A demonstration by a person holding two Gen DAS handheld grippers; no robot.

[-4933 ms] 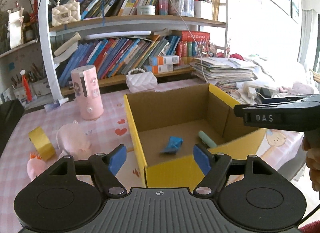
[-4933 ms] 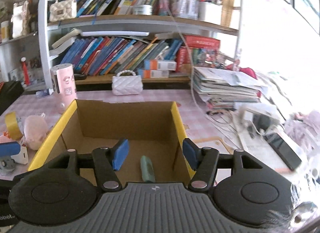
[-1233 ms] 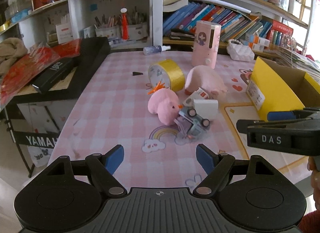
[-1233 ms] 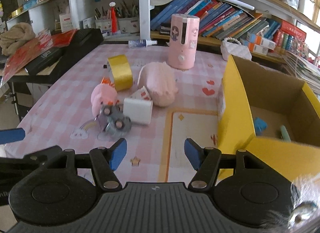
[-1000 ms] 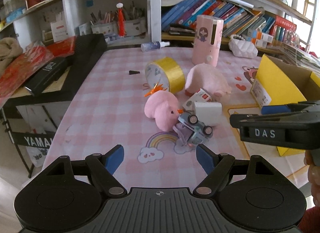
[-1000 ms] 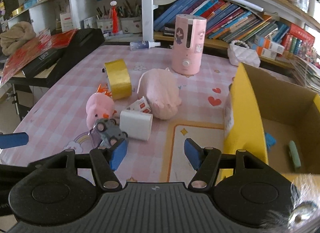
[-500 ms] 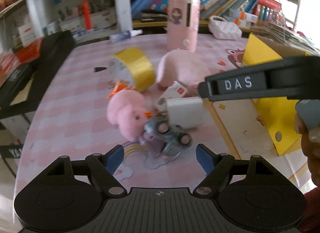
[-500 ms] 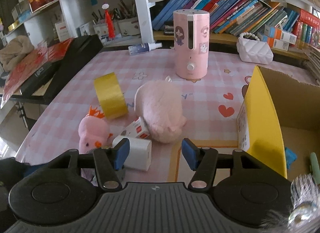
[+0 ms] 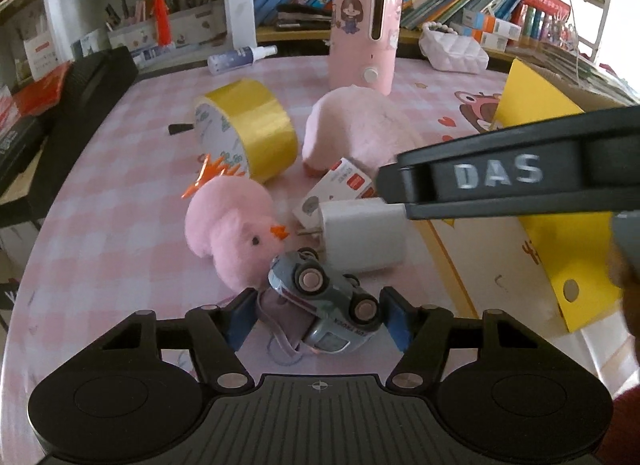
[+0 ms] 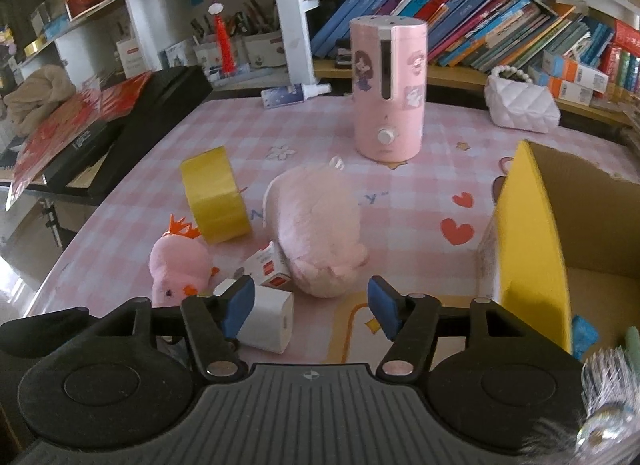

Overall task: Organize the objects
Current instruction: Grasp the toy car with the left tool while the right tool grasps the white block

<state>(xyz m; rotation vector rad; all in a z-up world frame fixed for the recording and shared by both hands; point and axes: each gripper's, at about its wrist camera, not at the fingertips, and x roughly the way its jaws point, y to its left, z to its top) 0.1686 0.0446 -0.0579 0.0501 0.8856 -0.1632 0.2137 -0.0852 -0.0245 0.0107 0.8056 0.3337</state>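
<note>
Now the left gripper (image 9: 318,319) has dropped around the overturned grey-blue toy car (image 9: 326,305), jaws closing but not yet gripping; the right gripper (image 10: 312,307) hangs unclenched.

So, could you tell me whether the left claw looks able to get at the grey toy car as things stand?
Probably yes. The left claw already straddles the toy car, jaws closing with the car between them and nothing blocking. The pink chick leans against the car and may get nudged.

Pink checked table (image 10: 132,201): tape roll (image 10: 215,199), plush pig (image 10: 316,231), box (image 10: 532,233).
</note>
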